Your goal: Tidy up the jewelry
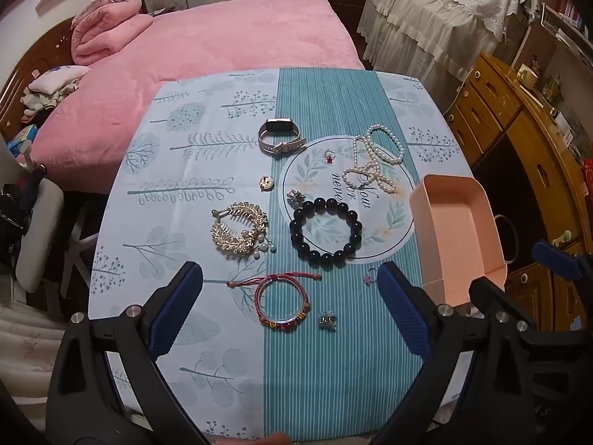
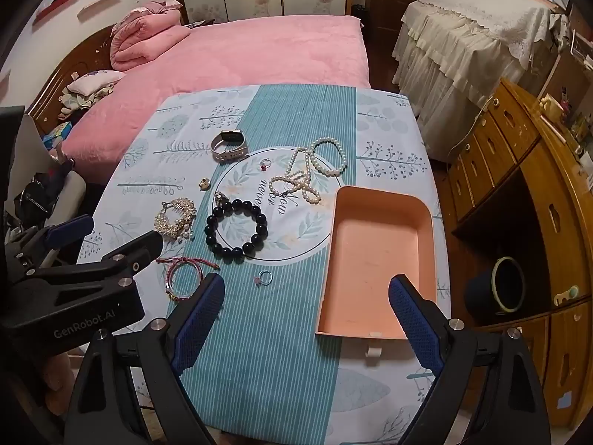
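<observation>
Left wrist view: left gripper (image 1: 289,296) spread wide, empty, above the desk (image 1: 207,363); red woven bracelet (image 1: 283,302) between its fingers, dark bead bracelet (image 1: 326,230) just ahead, pink tray (image 1: 457,230) hard against the right finger, at the desk's right edge.

Right wrist view: right gripper (image 2: 307,319) wide open, empty; bare striped cloth between the fingers, tray's near edge by the right finger, left gripper crowding the left.

Three bracelets (image 1: 325,230), two rings (image 2: 265,278), one watch (image 1: 281,136), one tray (image 2: 381,256).
</observation>
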Demonstrator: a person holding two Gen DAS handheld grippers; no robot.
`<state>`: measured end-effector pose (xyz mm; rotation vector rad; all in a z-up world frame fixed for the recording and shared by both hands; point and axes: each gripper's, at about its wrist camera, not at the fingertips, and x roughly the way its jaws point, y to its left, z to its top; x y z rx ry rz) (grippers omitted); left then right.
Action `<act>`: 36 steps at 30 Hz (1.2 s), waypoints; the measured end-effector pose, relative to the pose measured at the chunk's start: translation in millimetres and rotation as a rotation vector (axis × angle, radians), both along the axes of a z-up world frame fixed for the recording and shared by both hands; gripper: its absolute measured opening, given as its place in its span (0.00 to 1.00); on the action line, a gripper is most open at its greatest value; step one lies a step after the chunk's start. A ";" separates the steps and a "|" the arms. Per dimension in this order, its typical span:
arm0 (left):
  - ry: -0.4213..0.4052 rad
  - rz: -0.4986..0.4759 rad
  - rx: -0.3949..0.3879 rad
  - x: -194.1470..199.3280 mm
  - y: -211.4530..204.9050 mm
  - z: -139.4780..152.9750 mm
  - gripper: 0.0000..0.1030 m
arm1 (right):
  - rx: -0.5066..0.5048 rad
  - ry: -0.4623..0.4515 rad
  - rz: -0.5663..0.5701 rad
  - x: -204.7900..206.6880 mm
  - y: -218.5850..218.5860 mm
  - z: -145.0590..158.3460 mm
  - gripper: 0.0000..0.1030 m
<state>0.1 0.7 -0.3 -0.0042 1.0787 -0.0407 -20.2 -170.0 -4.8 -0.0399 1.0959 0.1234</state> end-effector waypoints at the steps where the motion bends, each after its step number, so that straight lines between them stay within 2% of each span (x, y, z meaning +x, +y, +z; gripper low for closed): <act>1: -0.001 -0.001 0.001 -0.1 0.1 0.1 0.92 | -0.001 0.001 0.001 0.2 -0.3 -0.1 0.89; 36: -0.011 0.013 0.042 -2.0 1.8 3.9 0.89 | 0.029 0.008 0.012 9.3 0.1 -2.1 0.89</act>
